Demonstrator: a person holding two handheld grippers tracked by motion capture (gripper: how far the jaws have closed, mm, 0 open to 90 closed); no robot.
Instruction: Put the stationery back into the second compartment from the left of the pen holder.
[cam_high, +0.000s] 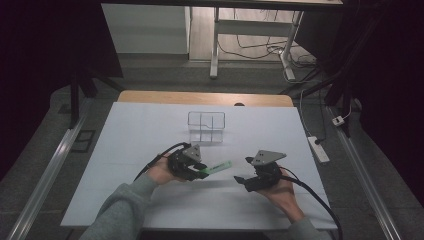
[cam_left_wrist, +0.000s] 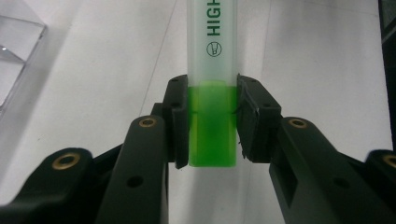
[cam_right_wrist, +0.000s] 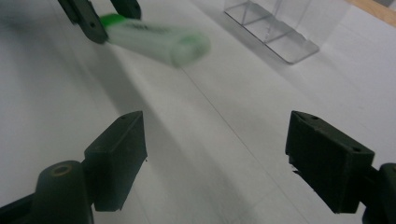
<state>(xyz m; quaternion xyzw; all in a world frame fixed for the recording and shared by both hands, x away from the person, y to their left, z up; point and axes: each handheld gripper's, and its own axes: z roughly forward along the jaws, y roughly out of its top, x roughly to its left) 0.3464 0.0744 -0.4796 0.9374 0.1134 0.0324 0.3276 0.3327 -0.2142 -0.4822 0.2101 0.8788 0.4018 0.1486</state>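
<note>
The left tool (cam_high: 196, 171) is clenched on the bright green end of a highlighter (cam_left_wrist: 213, 70), its pale barrel pointing away toward the right tool above the white worktop (cam_high: 135, 135). Dark green capitals on the barrel read "HIGH" before the frame cuts them off, with a small emblem beneath. A clear plastic divided organizer (cam_high: 206, 127) stands farther back, near mid-worktop. The right tool (cam_high: 242, 178) hovers with jaws spread wide, holding nothing.
</note>
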